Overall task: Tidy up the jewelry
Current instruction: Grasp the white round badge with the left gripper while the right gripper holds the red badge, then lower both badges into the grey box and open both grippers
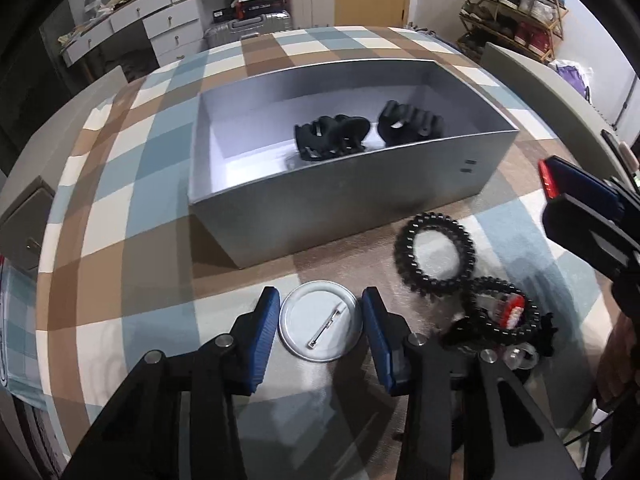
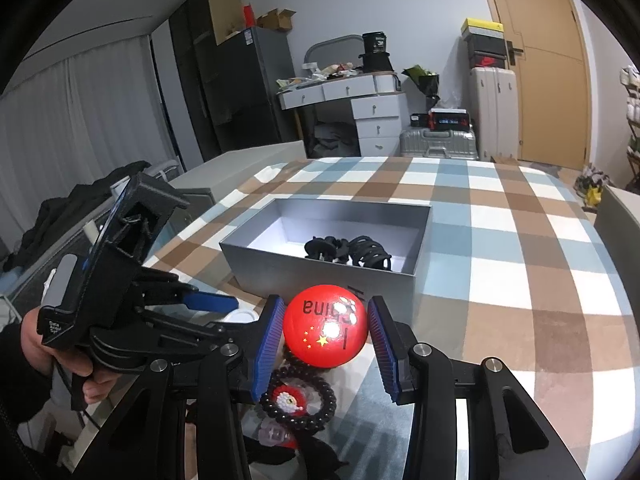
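Checked cloth in blue, brown and white covers the worktop (image 1: 120, 208), with a grey box (image 1: 344, 196) near its middle holding two black hair claws (image 1: 332, 136). Toward the worktop's near edge, the left gripper (image 1: 320, 326) straddles a white pin badge (image 1: 320, 326) lying face down; whether its blue pads touch the rim I cannot tell. Beside the badge lie black coiled hair ties (image 1: 434, 254). The right gripper (image 2: 326, 334) pinches a red badge (image 2: 326, 332) in front of the box, above a black bead bracelet (image 2: 300, 404).
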A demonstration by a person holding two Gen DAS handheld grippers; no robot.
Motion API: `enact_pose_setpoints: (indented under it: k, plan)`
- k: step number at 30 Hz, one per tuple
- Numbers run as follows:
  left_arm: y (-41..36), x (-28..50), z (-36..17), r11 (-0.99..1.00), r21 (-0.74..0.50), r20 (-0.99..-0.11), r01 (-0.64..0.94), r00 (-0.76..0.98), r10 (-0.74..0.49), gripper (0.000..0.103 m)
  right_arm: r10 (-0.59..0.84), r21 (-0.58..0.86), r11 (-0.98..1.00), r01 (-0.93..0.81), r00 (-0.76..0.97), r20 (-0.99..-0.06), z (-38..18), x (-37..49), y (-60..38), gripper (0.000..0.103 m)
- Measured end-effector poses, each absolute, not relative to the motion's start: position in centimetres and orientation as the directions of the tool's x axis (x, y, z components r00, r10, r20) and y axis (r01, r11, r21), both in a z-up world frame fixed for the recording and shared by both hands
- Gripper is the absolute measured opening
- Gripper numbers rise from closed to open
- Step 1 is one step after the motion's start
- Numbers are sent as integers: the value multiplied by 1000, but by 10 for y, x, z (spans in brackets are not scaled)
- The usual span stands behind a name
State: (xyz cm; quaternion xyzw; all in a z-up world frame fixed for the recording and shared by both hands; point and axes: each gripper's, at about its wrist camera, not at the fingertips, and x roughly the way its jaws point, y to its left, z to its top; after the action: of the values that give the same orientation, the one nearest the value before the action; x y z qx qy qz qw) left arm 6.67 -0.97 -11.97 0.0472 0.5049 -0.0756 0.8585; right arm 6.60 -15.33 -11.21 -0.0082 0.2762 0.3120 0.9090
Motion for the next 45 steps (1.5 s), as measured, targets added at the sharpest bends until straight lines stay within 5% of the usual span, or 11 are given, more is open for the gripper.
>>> enact_pose_setpoints:
  k: [26,45]
  plan:
    - [8,92,-42,980,-67,-715,189,675,-179,37,605,189,781,-595,647,-463,-65,98,-141,42]
    - [14,137,-67,963,-170,-741,207,617,-263,37,584,169,785,-596,622,-522,-75,156,-110,42]
